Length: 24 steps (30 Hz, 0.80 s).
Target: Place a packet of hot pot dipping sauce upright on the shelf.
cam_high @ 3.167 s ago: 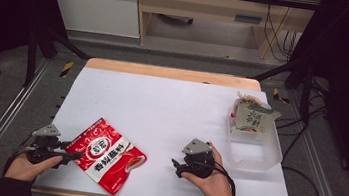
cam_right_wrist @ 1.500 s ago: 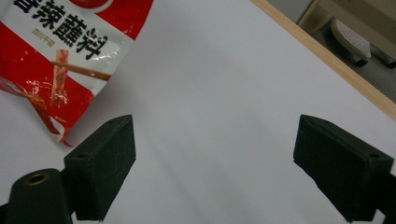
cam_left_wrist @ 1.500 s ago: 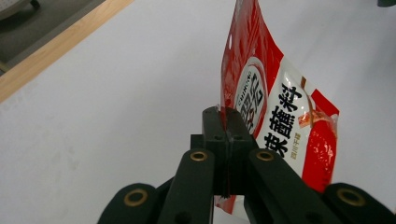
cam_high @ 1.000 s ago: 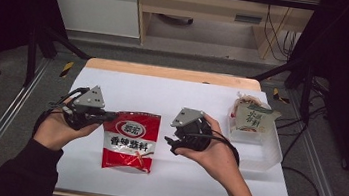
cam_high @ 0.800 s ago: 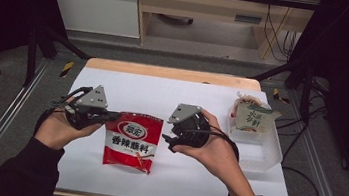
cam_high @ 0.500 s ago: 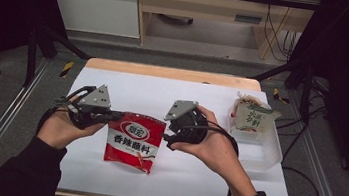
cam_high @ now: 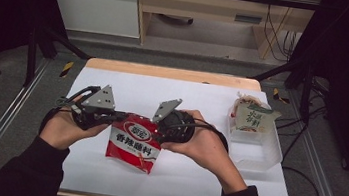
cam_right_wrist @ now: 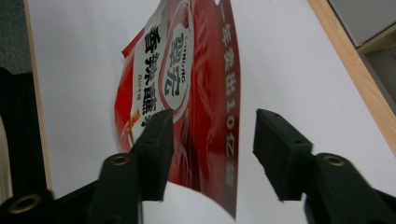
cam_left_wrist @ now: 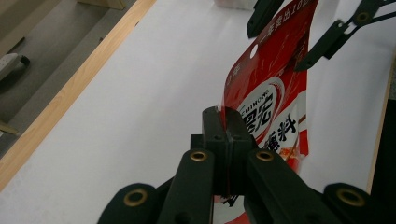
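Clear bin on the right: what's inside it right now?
The clear bin holds one pale snack packet, standing at its far end. The near part looks empty. Whatever sits behind or under the packet is hidden.

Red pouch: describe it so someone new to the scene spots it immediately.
On the white table, look near the front middle, between the person's two hands. The red pouch hangs there, pinched at its top corner by the left gripper, the right gripper open around its other corner. Unlike the greenish packet in the clear bin, it is red with a white label.
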Motion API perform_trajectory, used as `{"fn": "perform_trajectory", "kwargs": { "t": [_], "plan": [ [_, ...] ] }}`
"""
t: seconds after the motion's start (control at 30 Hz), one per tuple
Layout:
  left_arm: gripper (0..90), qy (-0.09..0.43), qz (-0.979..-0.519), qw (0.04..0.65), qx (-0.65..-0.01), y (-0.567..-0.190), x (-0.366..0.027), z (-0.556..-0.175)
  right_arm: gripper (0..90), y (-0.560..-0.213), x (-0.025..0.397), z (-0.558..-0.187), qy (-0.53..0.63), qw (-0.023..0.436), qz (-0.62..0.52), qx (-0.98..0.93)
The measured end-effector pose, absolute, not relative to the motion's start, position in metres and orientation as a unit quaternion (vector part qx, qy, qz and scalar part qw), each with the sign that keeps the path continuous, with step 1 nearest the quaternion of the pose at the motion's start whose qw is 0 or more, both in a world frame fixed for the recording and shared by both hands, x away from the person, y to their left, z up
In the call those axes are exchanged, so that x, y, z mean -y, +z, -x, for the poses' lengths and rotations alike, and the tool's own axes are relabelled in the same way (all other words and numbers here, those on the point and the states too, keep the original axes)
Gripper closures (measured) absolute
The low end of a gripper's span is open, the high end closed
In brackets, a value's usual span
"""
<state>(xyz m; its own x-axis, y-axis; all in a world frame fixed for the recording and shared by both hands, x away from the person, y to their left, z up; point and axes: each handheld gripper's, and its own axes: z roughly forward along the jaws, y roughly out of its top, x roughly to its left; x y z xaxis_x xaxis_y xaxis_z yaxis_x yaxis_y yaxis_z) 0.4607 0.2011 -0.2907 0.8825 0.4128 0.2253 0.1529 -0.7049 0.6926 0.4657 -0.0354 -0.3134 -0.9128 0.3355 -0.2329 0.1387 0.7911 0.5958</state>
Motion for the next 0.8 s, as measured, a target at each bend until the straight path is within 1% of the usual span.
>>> {"fn": "perform_trajectory", "kwargs": {
  "t": [0.07, 0.13, 0.2, 0.4, 0.47, 0.8],
  "plan": [
    [90.0, 0.186, -0.904, 0.352, -0.156, -0.29, -0.201, -0.46, 59.0, -0.313, 0.031, -0.467, 0.291, 0.154, -0.125, -0.936],
    [90.0, 0.186, -0.904, 0.353, -0.156, -0.29, -0.201, -0.459, 65.6, -0.313, 0.028, -0.469, 0.286, 0.146, -0.124, -0.939],
    [90.0, 0.186, -0.904, 0.354, -0.154, -0.289, -0.201, -0.458, 69.0, -0.314, 0.025, -0.47, 0.28, 0.138, -0.118, -0.943],
    [90.0, 0.186, -0.902, 0.357, -0.156, -0.289, -0.202, -0.458, 88.1, -0.312, 0.021, -0.473, 0.272, 0.13, -0.11, -0.947],
    [90.0, 0.184, -0.901, 0.36, -0.157, -0.289, -0.203, -0.458, 89.5, -0.31, 0.021, -0.473, 0.272, 0.123, -0.11, -0.948],
    [90.0, 0.18, -0.89, 0.386, -0.162, -0.285, -0.208, -0.459, 90.0, -0.294, 0.017, -0.476, 0.247, 0.14, -0.099, -0.954]
  ]
}}
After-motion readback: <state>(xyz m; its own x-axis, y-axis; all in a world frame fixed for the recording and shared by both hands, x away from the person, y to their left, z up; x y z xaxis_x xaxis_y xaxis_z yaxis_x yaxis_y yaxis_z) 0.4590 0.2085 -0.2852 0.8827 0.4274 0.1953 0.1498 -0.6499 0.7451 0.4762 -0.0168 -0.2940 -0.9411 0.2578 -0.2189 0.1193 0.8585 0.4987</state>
